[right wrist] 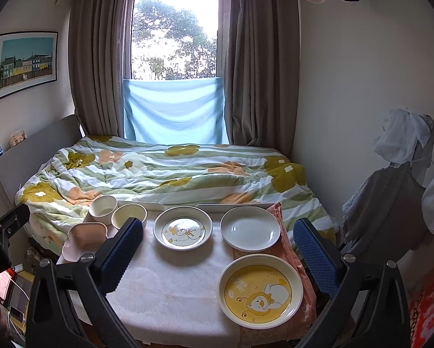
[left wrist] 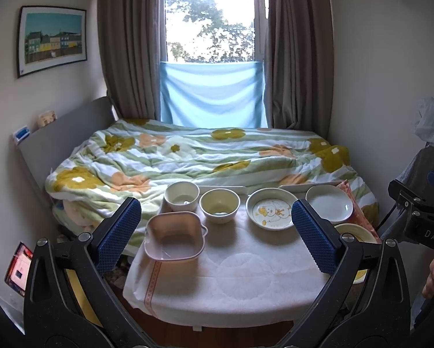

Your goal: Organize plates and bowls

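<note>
A small cloth-covered table [left wrist: 231, 275] holds the dishes. On its left stand a pink square bowl [left wrist: 175, 236], a white bowl [left wrist: 181, 195] and a cream bowl [left wrist: 220, 205]. A duck-print plate [left wrist: 270, 208] and a plain white plate [left wrist: 329, 203] lie at the back right. In the right wrist view a large yellow bear plate [right wrist: 260, 290] lies at the front right, below the white plate [right wrist: 250, 229] and beside the duck plate [right wrist: 183, 227]. My left gripper [left wrist: 217, 232] hangs open above the table's near side, holding nothing. My right gripper [right wrist: 217, 249] is open too, empty, in front of the plates.
A bed with a flowered quilt [left wrist: 188, 156] lies just behind the table, under a curtained window [left wrist: 211, 17]. Clothes hang on a rack [right wrist: 405, 179] at the right. A pink patterned cloth [right wrist: 292, 249] lies under the right-hand plates. A hand [left wrist: 432, 275] shows at the right edge.
</note>
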A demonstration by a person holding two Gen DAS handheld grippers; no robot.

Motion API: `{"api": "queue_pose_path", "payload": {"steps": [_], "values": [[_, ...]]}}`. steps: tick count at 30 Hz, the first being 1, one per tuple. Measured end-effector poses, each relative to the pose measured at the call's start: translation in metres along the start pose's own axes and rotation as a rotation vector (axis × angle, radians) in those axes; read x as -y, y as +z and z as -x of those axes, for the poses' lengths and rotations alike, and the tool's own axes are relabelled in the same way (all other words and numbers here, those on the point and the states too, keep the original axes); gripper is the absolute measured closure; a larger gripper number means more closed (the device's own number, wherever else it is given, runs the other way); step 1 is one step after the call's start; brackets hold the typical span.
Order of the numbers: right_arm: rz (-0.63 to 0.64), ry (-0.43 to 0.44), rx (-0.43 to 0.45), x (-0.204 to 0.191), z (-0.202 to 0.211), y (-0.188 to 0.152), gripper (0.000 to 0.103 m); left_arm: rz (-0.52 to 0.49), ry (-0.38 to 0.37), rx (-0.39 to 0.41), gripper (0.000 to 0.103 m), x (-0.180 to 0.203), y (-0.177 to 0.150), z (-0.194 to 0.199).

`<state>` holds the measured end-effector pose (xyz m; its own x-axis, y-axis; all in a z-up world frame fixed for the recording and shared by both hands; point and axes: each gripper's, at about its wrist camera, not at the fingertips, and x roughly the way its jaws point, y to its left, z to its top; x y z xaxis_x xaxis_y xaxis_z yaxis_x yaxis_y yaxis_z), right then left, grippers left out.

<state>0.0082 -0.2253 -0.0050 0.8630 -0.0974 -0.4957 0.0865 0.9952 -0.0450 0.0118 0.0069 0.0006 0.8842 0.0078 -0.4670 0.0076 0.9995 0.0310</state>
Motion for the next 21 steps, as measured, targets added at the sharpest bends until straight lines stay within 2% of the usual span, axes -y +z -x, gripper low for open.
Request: {"api": "queue_pose_path", "payload": {"steps": [21], "values": [[0.005, 0.007, -0.004, -0.008, -0.010, 0.002, 0.000, 0.008, 0.004, -0.007, 0.000, -0.003, -0.002, -0.005]]}}
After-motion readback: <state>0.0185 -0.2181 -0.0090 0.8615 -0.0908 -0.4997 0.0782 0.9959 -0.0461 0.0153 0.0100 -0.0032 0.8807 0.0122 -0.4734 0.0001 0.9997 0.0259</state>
